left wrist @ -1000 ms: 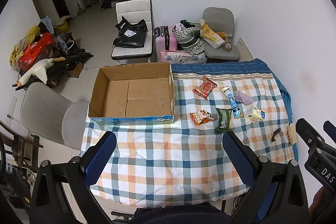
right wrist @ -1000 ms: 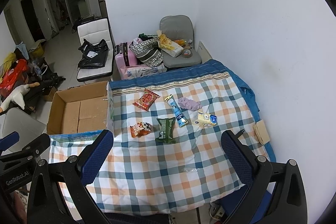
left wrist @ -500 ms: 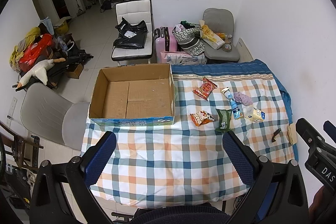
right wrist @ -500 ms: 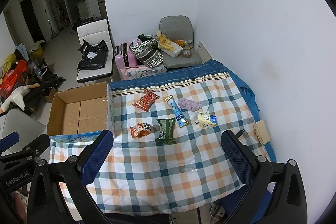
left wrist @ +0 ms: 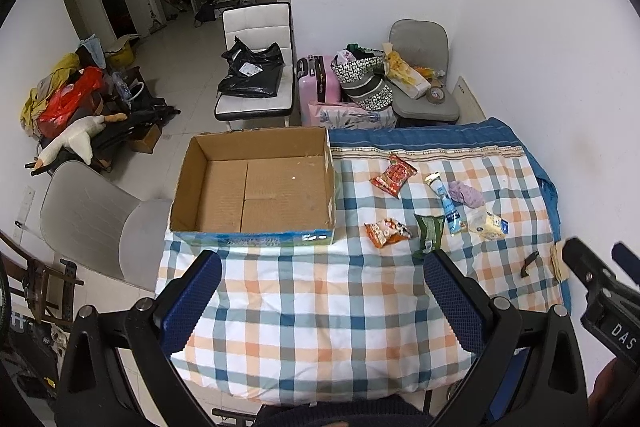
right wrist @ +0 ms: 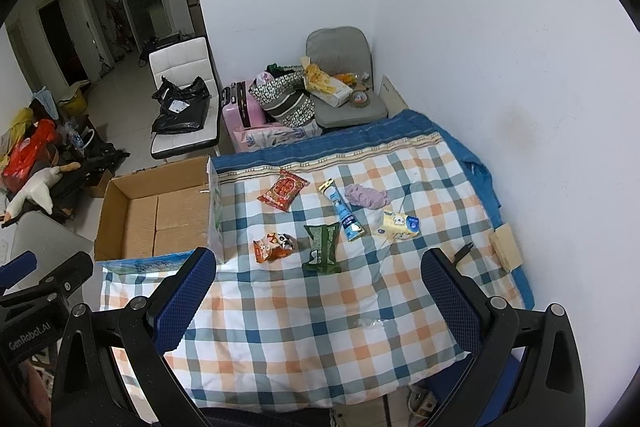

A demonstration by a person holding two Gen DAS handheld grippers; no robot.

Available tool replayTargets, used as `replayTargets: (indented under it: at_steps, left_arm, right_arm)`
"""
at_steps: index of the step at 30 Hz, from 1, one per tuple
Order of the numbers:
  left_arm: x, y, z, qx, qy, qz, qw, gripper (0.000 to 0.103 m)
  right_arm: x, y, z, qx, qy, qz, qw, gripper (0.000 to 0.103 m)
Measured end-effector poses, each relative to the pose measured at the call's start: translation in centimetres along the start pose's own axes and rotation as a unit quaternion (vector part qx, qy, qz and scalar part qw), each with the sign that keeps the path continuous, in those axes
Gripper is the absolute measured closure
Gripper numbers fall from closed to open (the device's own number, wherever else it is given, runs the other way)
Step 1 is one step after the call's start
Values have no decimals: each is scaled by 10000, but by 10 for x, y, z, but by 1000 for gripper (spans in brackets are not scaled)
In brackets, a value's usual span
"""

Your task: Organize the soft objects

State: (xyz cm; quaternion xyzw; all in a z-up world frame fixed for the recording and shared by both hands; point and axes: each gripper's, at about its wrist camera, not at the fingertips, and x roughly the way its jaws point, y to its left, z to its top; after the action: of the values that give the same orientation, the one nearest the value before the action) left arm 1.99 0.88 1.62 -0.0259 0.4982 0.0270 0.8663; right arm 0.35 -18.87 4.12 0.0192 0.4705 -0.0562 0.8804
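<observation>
Several soft items lie on the checked cloth: a red snack packet [right wrist: 283, 189], an orange packet [right wrist: 273, 246], a green packet [right wrist: 321, 242], a blue tube [right wrist: 343, 209], a purple cloth [right wrist: 366, 196] and a yellow-white pack [right wrist: 398, 225]. The same items show in the left wrist view, such as the red packet [left wrist: 393, 174] and the green packet [left wrist: 428, 233]. An empty cardboard box [left wrist: 256, 183] stands at the table's left; it also shows in the right wrist view [right wrist: 156, 213]. My left gripper [left wrist: 322, 293] and right gripper [right wrist: 318, 291] are open, empty, high above the near edge.
A small black clip [right wrist: 463, 251] and a tan pad [right wrist: 506, 245] lie at the table's right edge by the white wall. Grey chairs [left wrist: 96, 215] and cluttered bags [left wrist: 362, 83] stand beyond the table on the left and far side.
Both views have shifted very slightly; the grippers stay open and the items have not moved.
</observation>
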Motion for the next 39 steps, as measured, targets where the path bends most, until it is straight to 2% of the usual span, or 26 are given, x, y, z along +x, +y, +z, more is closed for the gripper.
replayTargets:
  at_steps: [2, 6, 8, 10, 12, 16, 18, 20, 23, 25, 26, 28, 30, 34, 36, 38, 39]
  left_arm:
    - [16, -5, 5, 23, 53, -32, 10000, 0]
    - [74, -31, 23, 318, 393, -90, 9987, 0]
    - [109, -49, 29, 526, 566, -114, 9969, 0]
    - [153, -69, 33, 753, 973, -138, 9923, 0]
    - [190, -87, 32, 833, 1180, -200, 9893, 0]
    - [270, -118, 25, 1176, 1729, -126, 9778, 0]
    - [304, -128, 20, 1281, 2059, -15, 9702, 4]
    - [323, -134, 16, 1180, 2288, -162, 9662, 9]
    - [348, -153, 12, 1073, 2569, -486, 9592, 9]
    - [365, -171, 8, 967, 2863, -841, 9495, 9]
    - [371, -177, 6, 948, 2949, -880, 9467, 9]
    - [390, -198, -1, 946, 3231, -1042, 9358, 9]
    - [402, -212, -5, 939, 3362, -1097, 9306, 9]
    - [432, -232, -15, 1074, 3623, -997, 9205, 10]
    - [445, -239, -19, 1127, 3670, -930, 9187, 16]
    - [451, -242, -23, 1159, 3733, -897, 9161, 35]
    - [455, -244, -26, 1173, 3770, -907, 9143, 40]
  right_arm:
    - [17, -10, 2, 101, 107, -29, 9999, 0]
    - [70, -44, 5, 402, 476, -11, 9981, 0]
    - [108, -65, 4, 549, 748, -31, 9957, 0]
    - [149, -84, 6, 684, 1040, -33, 9922, 0]
    - [192, -97, 3, 761, 1292, 35, 9887, 0]
    - [282, -112, -12, 856, 1896, 136, 9780, 0]
    - [313, -118, -19, 932, 2045, 238, 9741, 1]
    - [344, -134, -24, 1107, 2208, 112, 9689, 1]
    - [372, -166, -25, 1365, 2255, -109, 9646, 1]
    - [393, -184, -23, 1506, 2373, -128, 9596, 1]
    - [403, -192, -22, 1578, 2430, -80, 9571, 1]
    - [422, -203, -21, 1594, 2667, -33, 9505, 1]
    - [439, -213, -20, 1795, 2832, 31, 9421, 1]
    - [462, -221, -17, 2000, 2898, 142, 9359, 1]
    - [475, -223, -16, 2050, 2950, 107, 9332, 1]
    - [485, -224, -15, 2044, 3015, 54, 9313, 1]
    - [488, -224, -15, 2078, 3030, 94, 9300, 1]
